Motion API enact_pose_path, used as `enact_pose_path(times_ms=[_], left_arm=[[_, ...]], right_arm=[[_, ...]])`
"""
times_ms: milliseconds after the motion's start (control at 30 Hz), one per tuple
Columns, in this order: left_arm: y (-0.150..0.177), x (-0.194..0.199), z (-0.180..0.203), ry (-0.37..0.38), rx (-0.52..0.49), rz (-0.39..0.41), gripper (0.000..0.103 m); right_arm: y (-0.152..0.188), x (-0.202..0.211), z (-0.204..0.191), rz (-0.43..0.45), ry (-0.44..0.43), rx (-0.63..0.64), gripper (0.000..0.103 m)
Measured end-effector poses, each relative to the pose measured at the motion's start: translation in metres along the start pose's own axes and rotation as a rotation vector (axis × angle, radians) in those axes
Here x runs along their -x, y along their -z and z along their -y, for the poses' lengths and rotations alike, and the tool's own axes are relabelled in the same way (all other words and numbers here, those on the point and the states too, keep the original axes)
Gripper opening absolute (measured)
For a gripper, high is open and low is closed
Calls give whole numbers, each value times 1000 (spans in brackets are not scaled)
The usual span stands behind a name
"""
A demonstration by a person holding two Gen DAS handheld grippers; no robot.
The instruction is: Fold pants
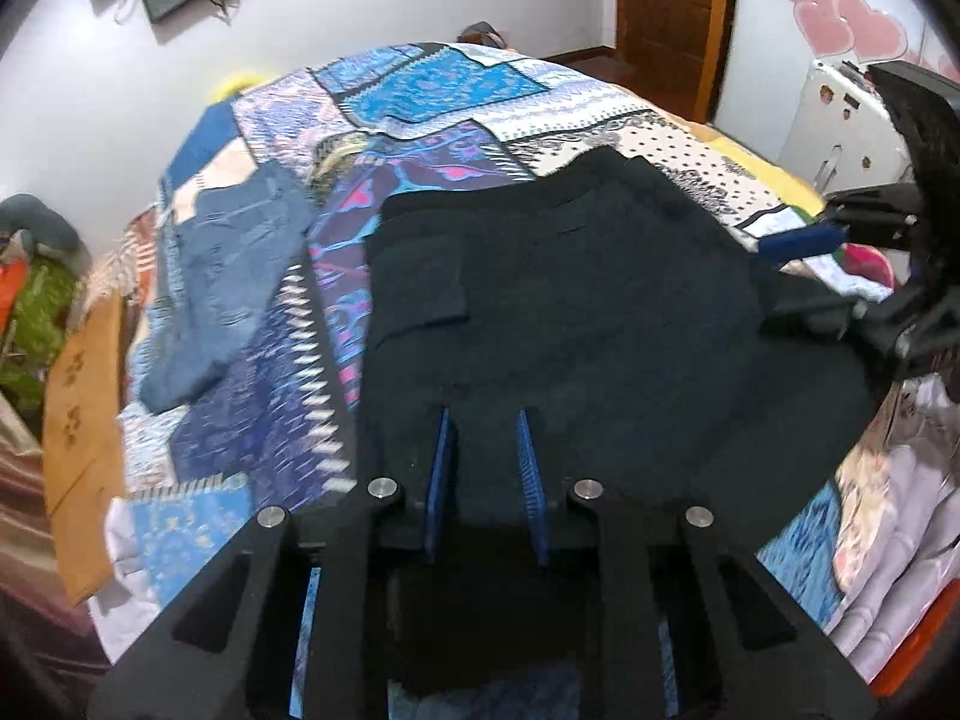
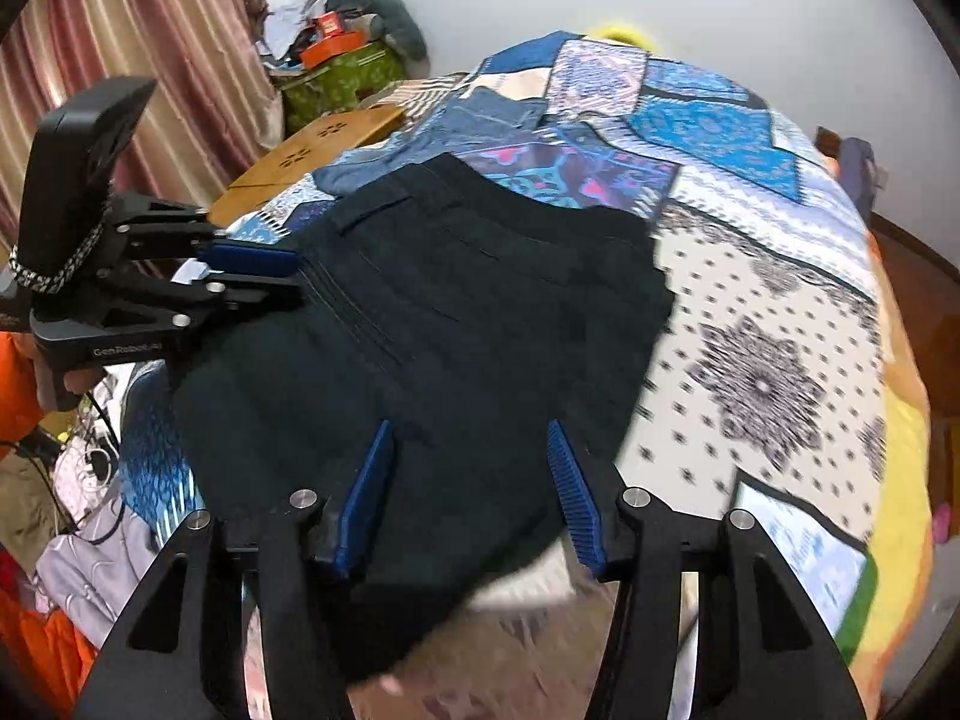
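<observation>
Black pants (image 1: 570, 312) (image 2: 480, 312) lie folded and flat on a patchwork bedspread (image 1: 420, 84) (image 2: 750, 312). My left gripper (image 1: 483, 420) stands at their near edge. Its blue pads are a narrow gap apart, dark cloth fills that gap, and no squeeze shows. From the right wrist view the left gripper (image 2: 298, 276) is at the pants' left side, its fingers above and below the hem. My right gripper (image 2: 469, 429) is open wide over the near edge of the pants. In the left wrist view the right gripper (image 1: 771, 279) straddles their right edge.
Blue ripped jeans (image 1: 228, 276) (image 2: 480, 114) lie on the bed to the left of the black pants. A wooden board (image 1: 84, 420) (image 2: 312, 156) rests at the bed's left edge. Loose clothes hang off the near side. A person's hand (image 2: 78, 381) holds the left gripper.
</observation>
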State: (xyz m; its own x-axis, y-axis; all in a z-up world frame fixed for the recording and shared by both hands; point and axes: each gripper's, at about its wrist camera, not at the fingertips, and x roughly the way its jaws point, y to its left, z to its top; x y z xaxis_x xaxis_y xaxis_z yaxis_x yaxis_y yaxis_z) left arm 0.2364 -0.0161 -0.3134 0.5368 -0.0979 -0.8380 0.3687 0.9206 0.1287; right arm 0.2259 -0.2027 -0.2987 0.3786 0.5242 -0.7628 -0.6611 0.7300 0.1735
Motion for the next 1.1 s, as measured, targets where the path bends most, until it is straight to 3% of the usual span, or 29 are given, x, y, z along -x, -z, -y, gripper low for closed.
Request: enact_pose_path(times_ms=[233,367,400,567,700,767,967,1100], left_arm=[[18,21,-37,-26,97,6,53],[20,28,-53,-215,75,-32,53],[22,30,-56,-216,81,-35,53],[20,37,-76,-151,170,-31,56],[8,45,-76,-17,247,43,74],[0,40,-71,38,251,50,75],[-12,-3,-55,101,228,-49,75],[-14,-30,-61,192,268,-117,75]], right_arm=[[17,28,15,7,48,-68,51],[18,41,20,-4,164,-71,51],[19,43,21,-12,186,-72,51],[21,58,30,15,193,-143,58],[12,63,26,77,150,-202,70],[8,58,22,98,122,-220,77],[5,20,21,38,44,-291,78],[11,-2,28,-9,-23,-347,78]])
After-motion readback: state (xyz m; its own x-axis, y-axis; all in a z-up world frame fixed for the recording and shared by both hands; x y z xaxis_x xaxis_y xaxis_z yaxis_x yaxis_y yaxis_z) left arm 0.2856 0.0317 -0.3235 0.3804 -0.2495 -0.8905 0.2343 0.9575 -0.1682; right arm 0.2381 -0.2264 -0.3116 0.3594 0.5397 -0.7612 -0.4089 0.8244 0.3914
